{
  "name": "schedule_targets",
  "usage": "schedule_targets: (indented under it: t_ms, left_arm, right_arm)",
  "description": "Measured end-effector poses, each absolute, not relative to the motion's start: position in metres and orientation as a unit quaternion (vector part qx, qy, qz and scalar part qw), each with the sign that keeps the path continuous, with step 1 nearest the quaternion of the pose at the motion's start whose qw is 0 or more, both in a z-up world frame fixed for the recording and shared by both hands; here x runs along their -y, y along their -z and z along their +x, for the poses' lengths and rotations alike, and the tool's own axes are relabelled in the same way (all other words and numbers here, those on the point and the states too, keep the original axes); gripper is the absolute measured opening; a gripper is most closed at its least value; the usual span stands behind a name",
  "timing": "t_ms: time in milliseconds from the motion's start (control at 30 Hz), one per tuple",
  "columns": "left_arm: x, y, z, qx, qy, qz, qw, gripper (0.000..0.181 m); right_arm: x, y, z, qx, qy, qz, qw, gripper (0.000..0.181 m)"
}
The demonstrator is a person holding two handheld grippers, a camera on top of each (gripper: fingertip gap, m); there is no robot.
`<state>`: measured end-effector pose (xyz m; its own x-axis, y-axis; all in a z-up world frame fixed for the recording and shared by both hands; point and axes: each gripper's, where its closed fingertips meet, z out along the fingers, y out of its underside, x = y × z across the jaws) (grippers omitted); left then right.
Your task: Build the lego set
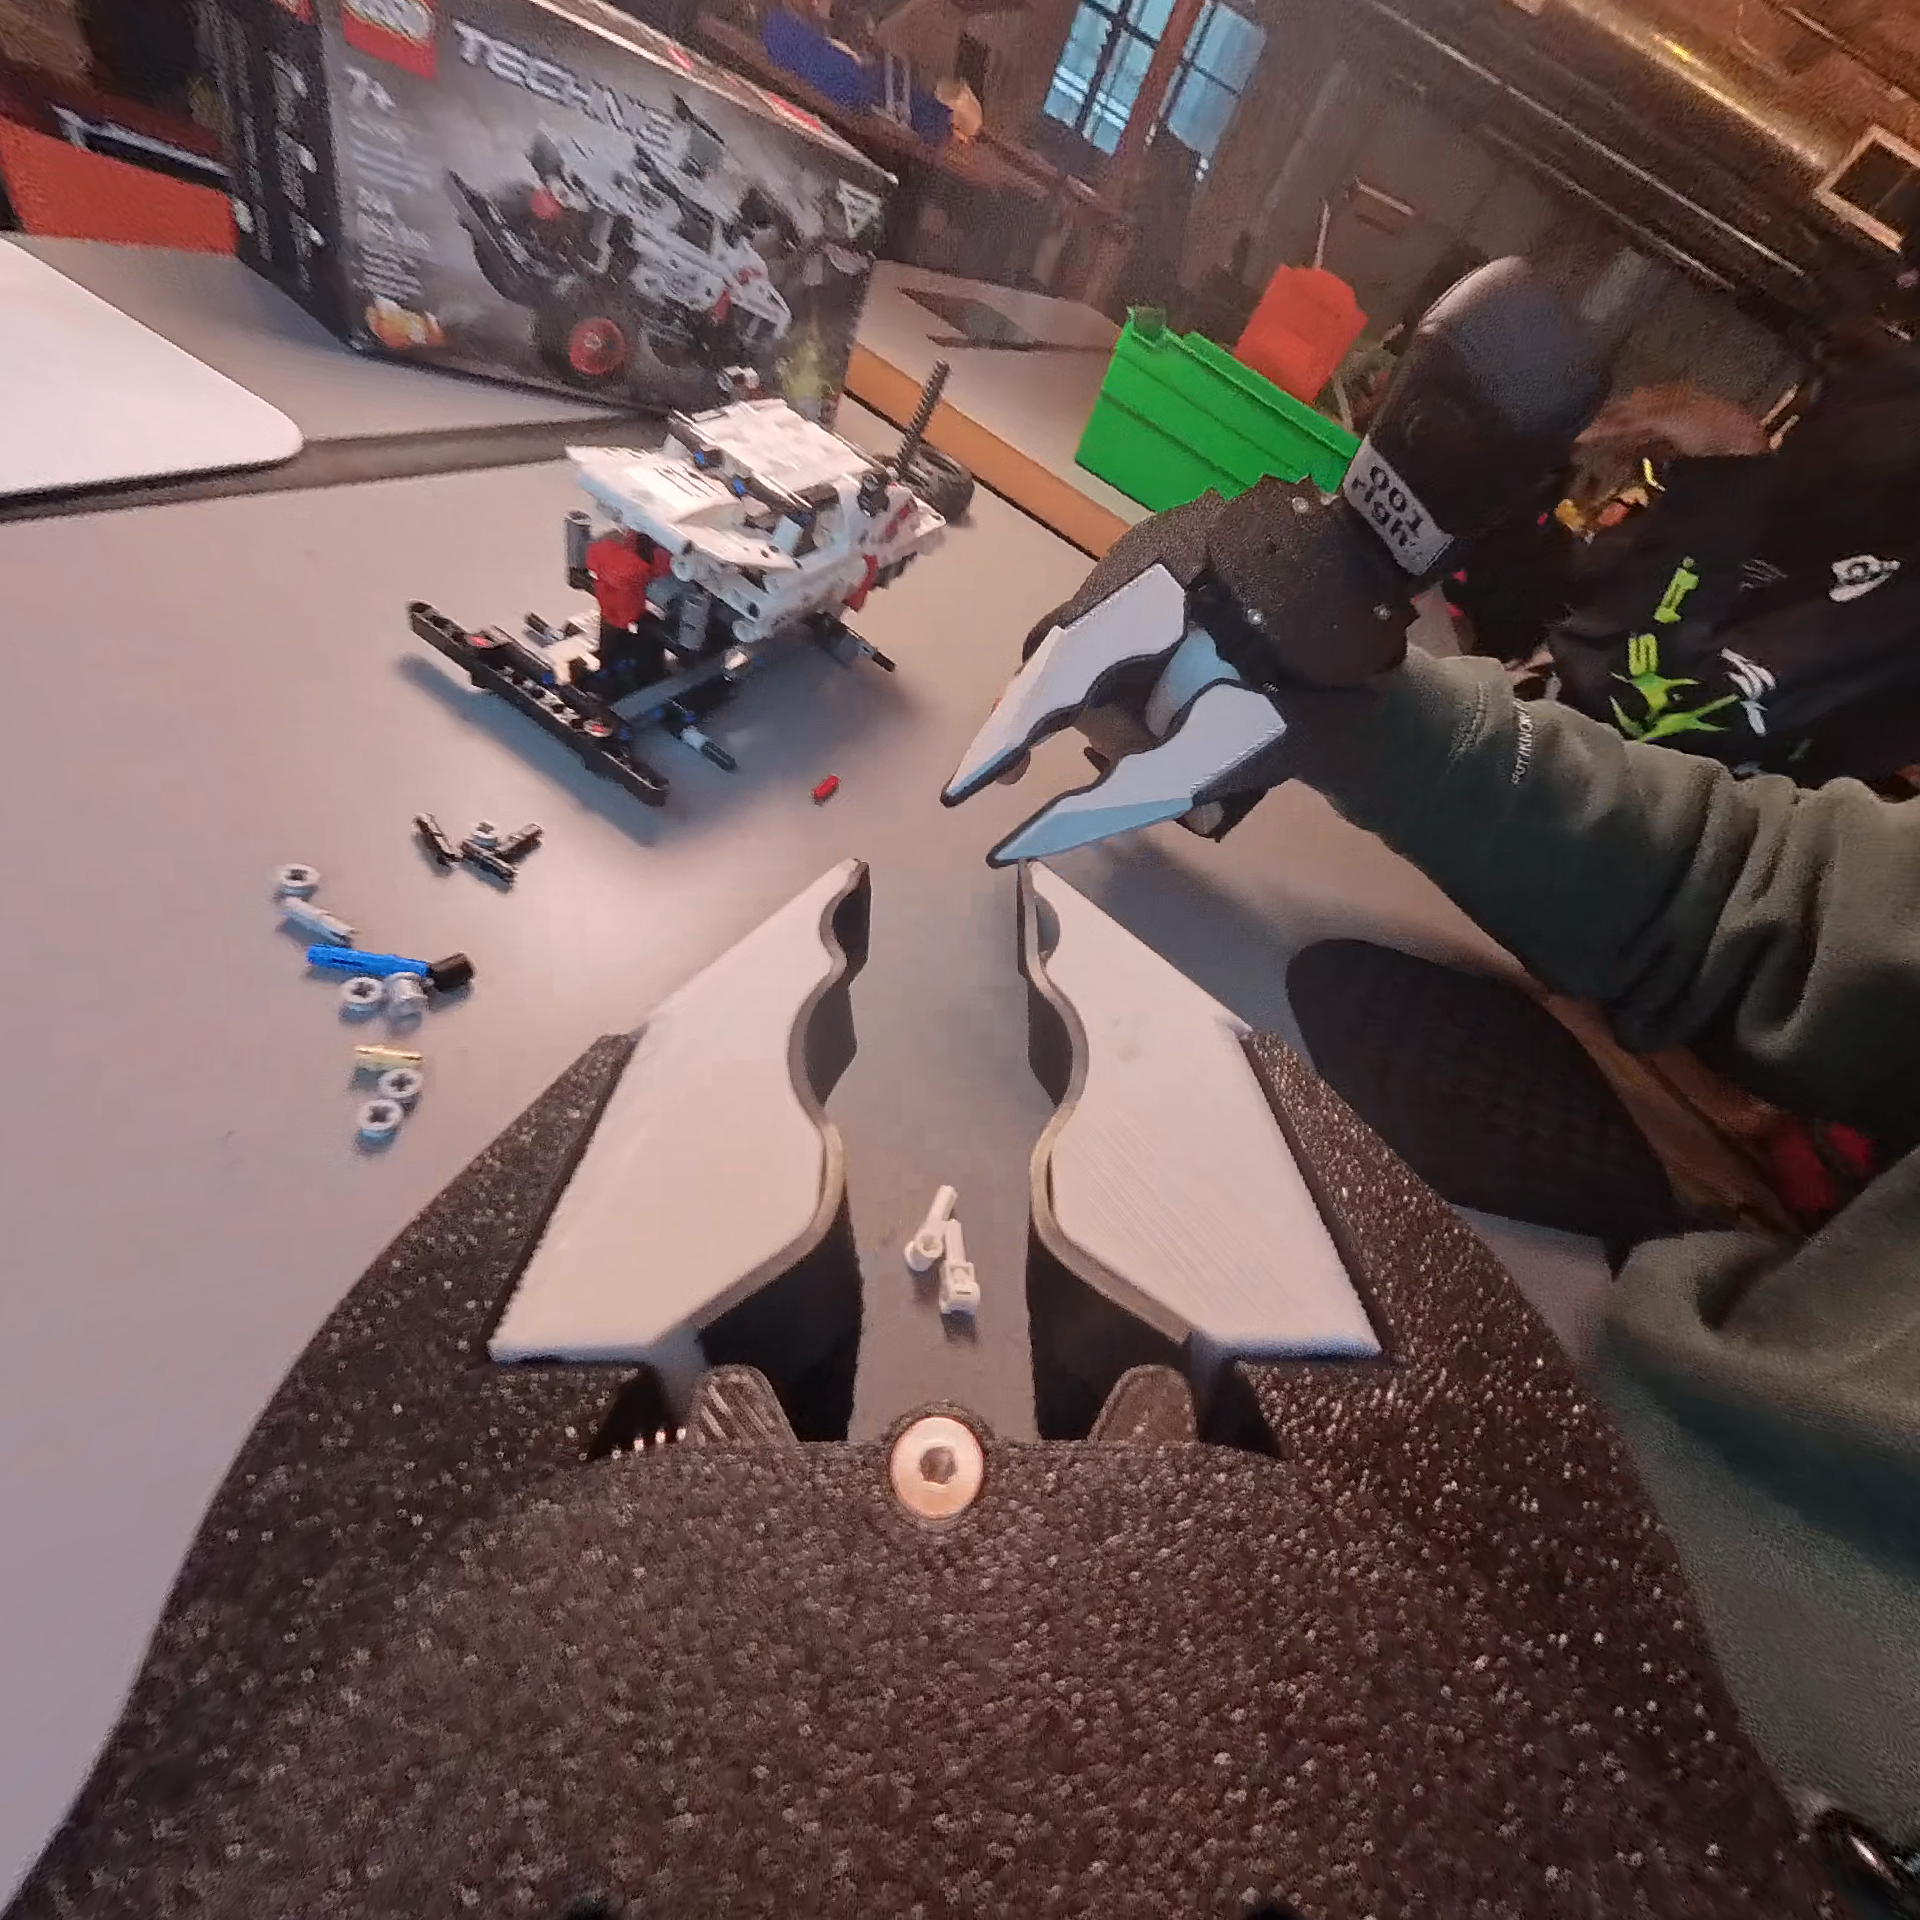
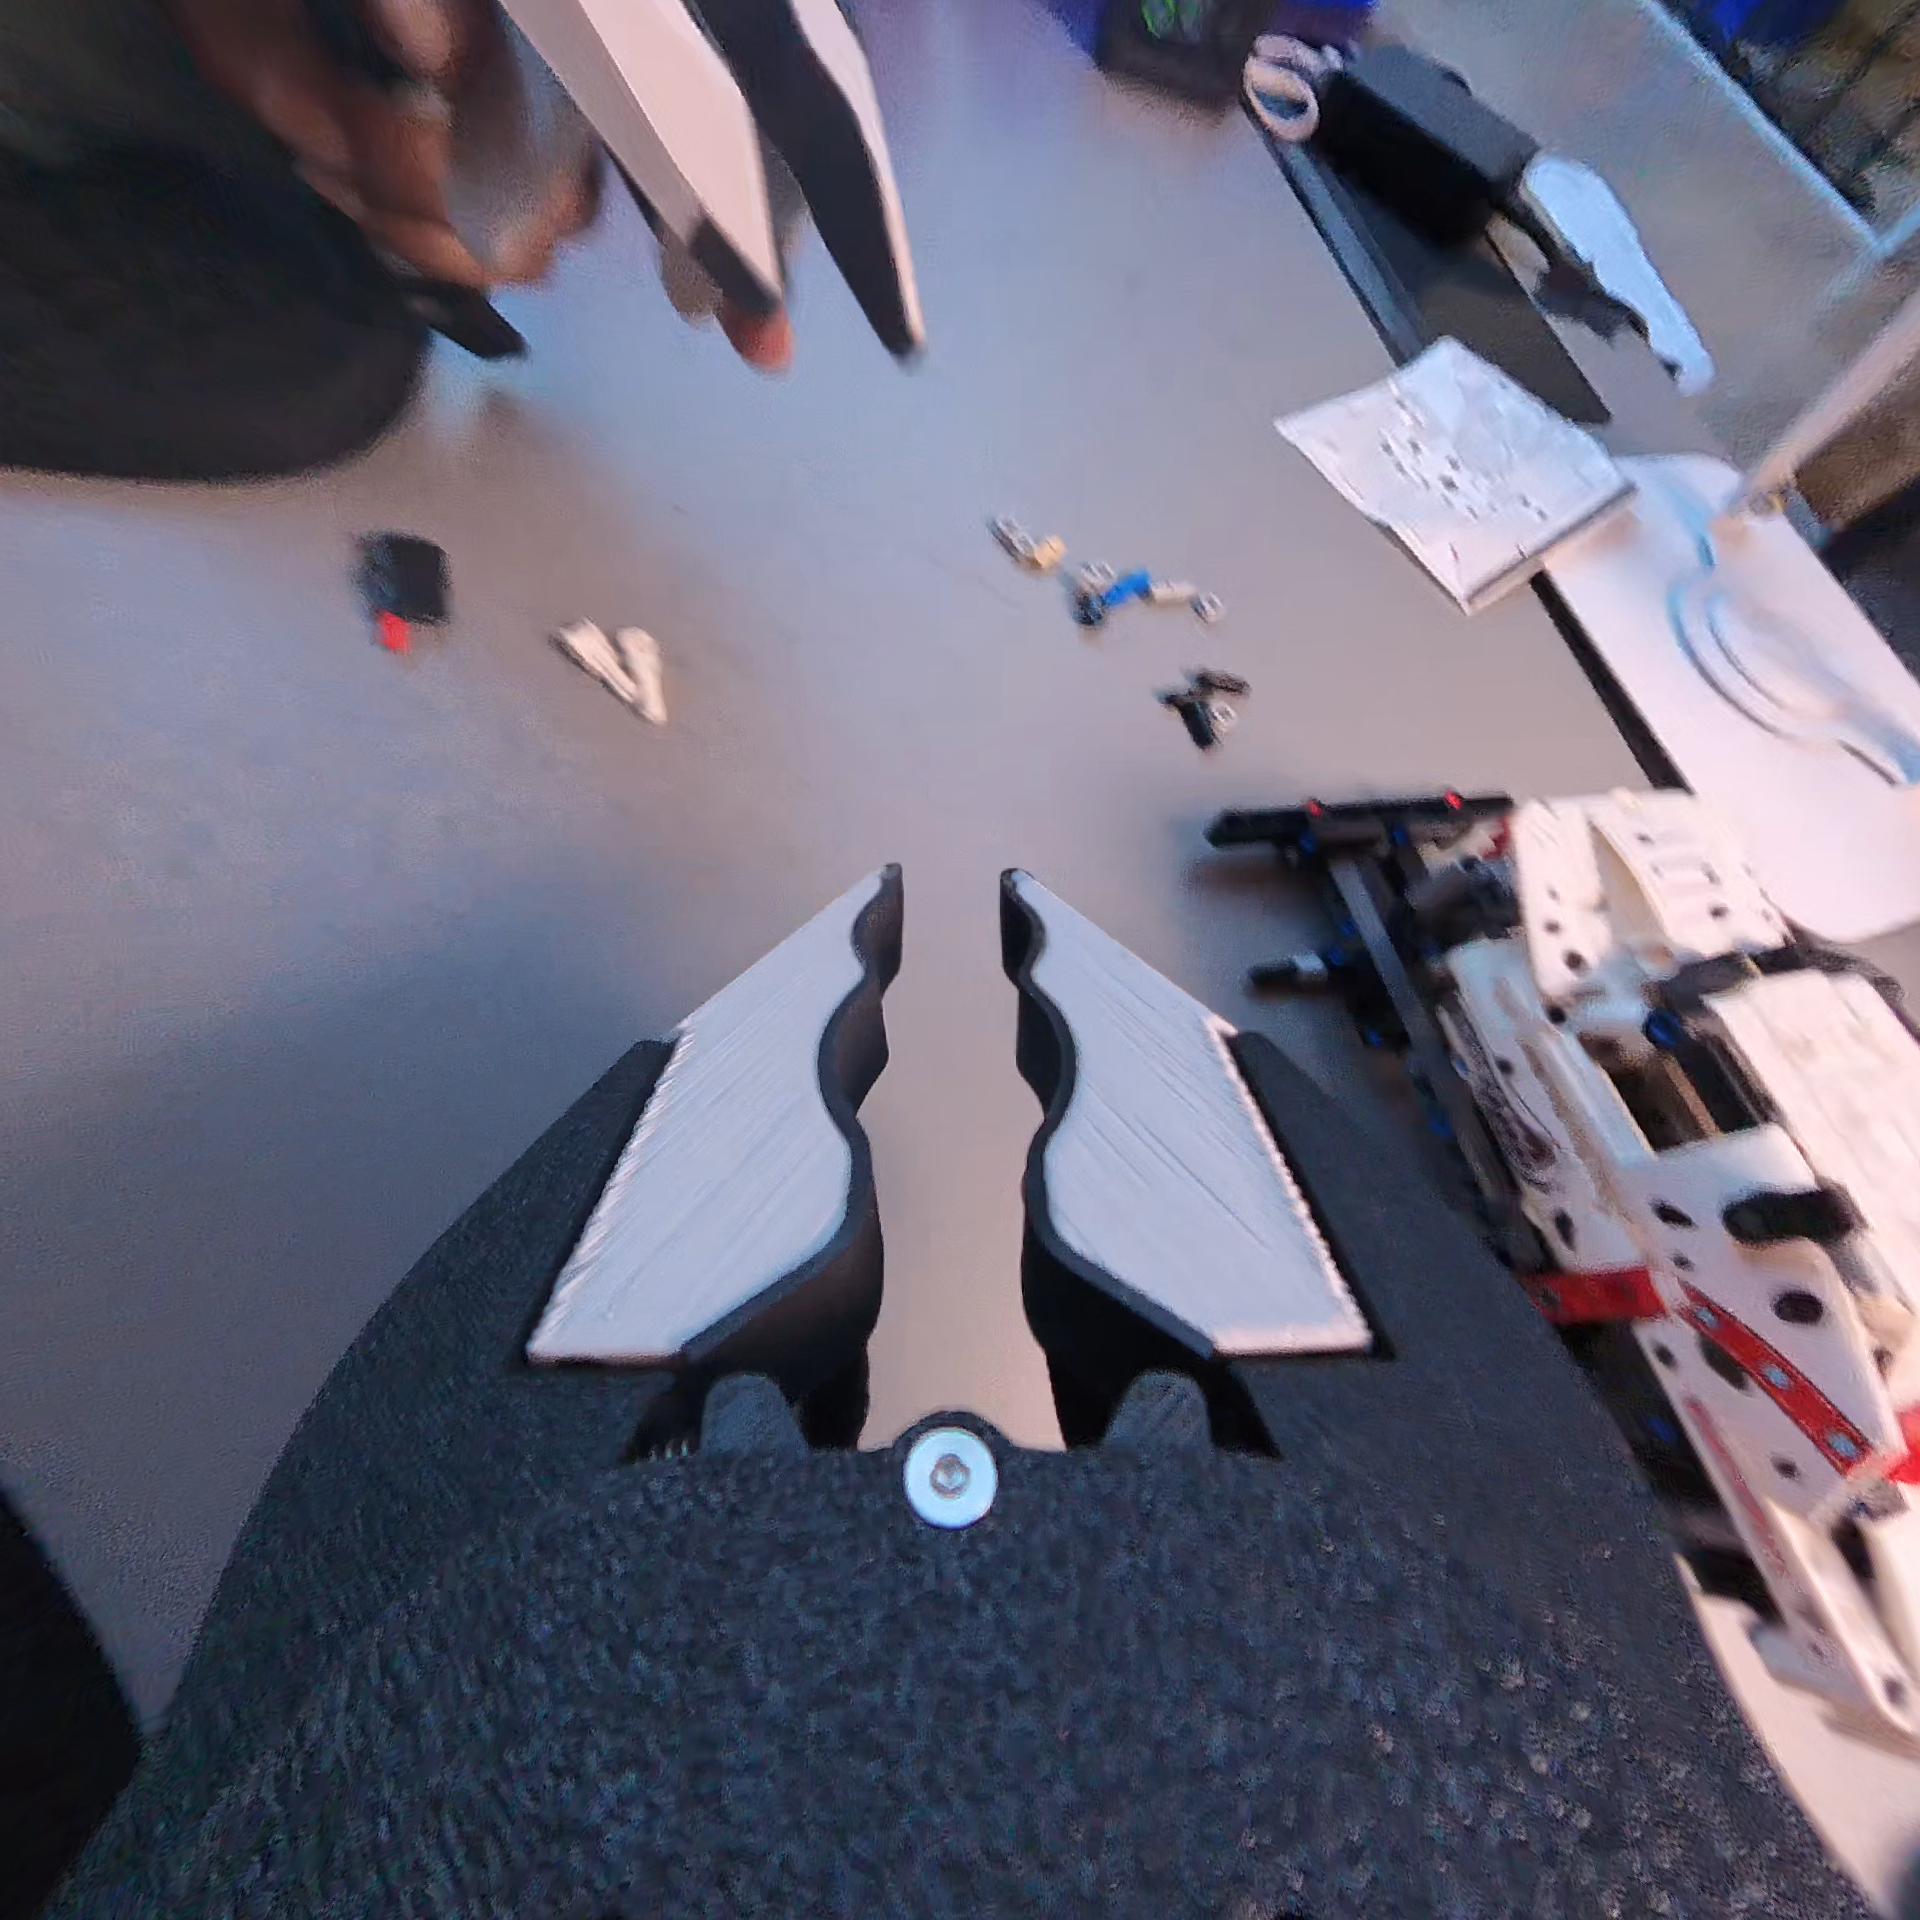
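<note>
A partly built white lego truck [image 1: 717, 540] with black spots and red parts stands on the grey table; it also shows in the right wrist view [image 2: 1621, 1143] at the right. My left gripper [image 1: 943, 868] is open and empty above the table, with two small white pins [image 1: 943, 1252] lying below between its fingers. My right gripper [image 2: 951, 878] is open and empty; it shows in the left wrist view [image 1: 982, 821] just ahead of the left fingertips. Small loose parts [image 1: 379, 987] lie left of the left gripper, and a small red piece [image 1: 826, 788] lies near the truck.
The lego box [image 1: 582, 197] stands behind the truck. A green bin [image 1: 1195, 416] sits at the far right edge. An instruction booklet [image 2: 1455, 468] lies at the table's edge. A black and red piece [image 2: 400, 587] and the white pins [image 2: 618, 665] lie apart on the table. Tip to tip, the grippers are about 10 cm apart. To the small red piece [image 1: 826, 788]: right tips about 8 cm, left tips about 15 cm.
</note>
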<state>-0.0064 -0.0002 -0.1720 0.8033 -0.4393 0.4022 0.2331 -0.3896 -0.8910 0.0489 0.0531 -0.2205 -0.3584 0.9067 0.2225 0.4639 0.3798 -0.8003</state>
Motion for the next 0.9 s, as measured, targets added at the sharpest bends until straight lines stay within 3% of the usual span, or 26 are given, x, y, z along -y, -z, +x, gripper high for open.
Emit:
schedule_targets:
  t_ms: [100,267,433,567,733,900]
  left_arm:
    - [-0.002,0.167,-0.02,-0.048,0.299,-0.762,0.573,0.027]
    - [-0.001,0.17,-0.014,-0.063,0.303,-0.759,0.573,0.026]
    - [0.002,0.175,-0.002,-0.09,0.311,-0.763,0.56,0.024]
    - [0.004,0.176,0.008,-0.088,0.336,-0.766,0.54,0.023]
    - [0.013,0.16,0.032,-0.054,0.463,-0.728,0.503,0.024]
    - [0.03,0.137,0.056,-0.068,0.559,-0.677,0.474,0.023]
  right_arm:
    - [-0.108,0.241,0.053,0.756,-0.265,-0.499,0.33,0.019]
    - [-0.132,0.269,0.048,0.77,-0.257,-0.534,0.238,0.02]
    - [-0.125,0.27,0.044,0.782,-0.259,-0.531,0.199,0.003]
    - [-0.097,0.258,0.044,0.794,-0.266,-0.486,0.251,0.002]
    - [-0.013,0.183,0.044,0.78,-0.298,-0.371,0.406,0.002]
    - [0.027,0.139,0.053,0.775,-0.268,-0.304,0.485,0.002]
